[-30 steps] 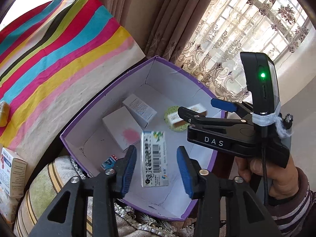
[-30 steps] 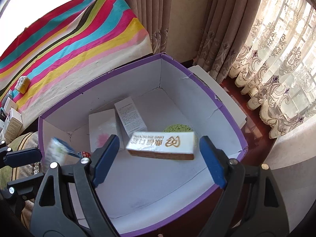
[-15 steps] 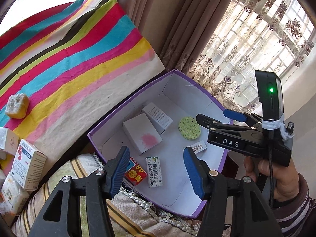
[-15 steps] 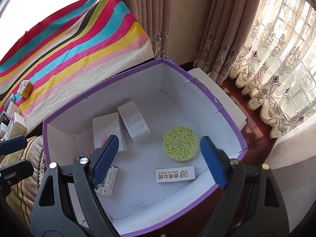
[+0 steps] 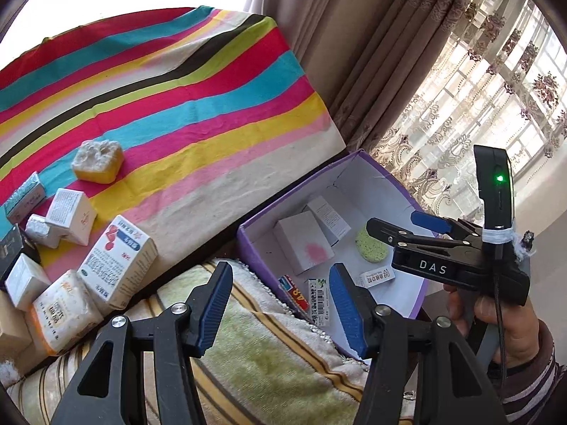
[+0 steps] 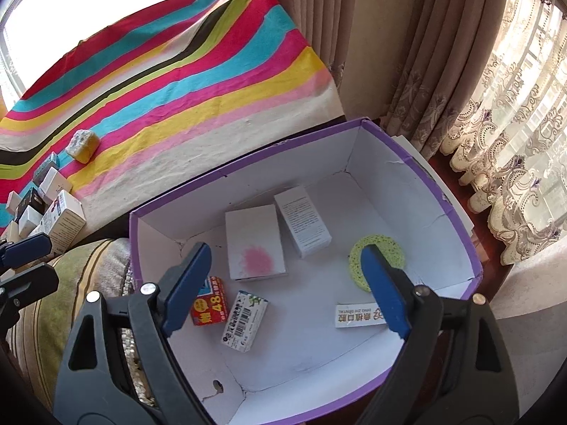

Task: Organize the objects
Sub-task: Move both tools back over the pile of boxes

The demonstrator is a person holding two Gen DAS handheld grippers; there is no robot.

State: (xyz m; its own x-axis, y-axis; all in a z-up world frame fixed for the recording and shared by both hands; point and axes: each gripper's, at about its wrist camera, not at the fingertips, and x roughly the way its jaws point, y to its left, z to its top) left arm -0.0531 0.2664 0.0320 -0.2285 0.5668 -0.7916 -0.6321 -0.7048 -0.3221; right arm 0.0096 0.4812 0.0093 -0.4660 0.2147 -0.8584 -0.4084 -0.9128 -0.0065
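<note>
The purple box (image 6: 418, 163) with a white inside holds a white carton with a pink spot (image 6: 253, 244), a printed white carton (image 6: 303, 225), a round green sponge (image 6: 356, 265), a red pack (image 6: 211, 306), a barcode pack (image 6: 244, 320) and a long white pack (image 6: 358, 315). My right gripper (image 6: 283, 249) hangs open above the box, with nothing between its fingers. My left gripper (image 5: 280, 269) stands open and empty over the box's near left corner (image 5: 244, 233) and a striped cushion (image 5: 255, 347). On the striped tablecloth (image 5: 198, 106) lie a yellow sponge (image 5: 97, 161) and several cartons (image 5: 117, 260).
Curtains (image 6: 407, 53) and a lace drape (image 6: 514, 141) hang behind and to the right of the box. A hand in a striped sleeve (image 5: 510, 333) holds the right gripper. The cartons crowd the tablecloth's left end.
The barcode pack dropped from my left gripper and the long white pack from my right; both now lie on the box floor. The left gripper has drawn back leftward toward the table.
</note>
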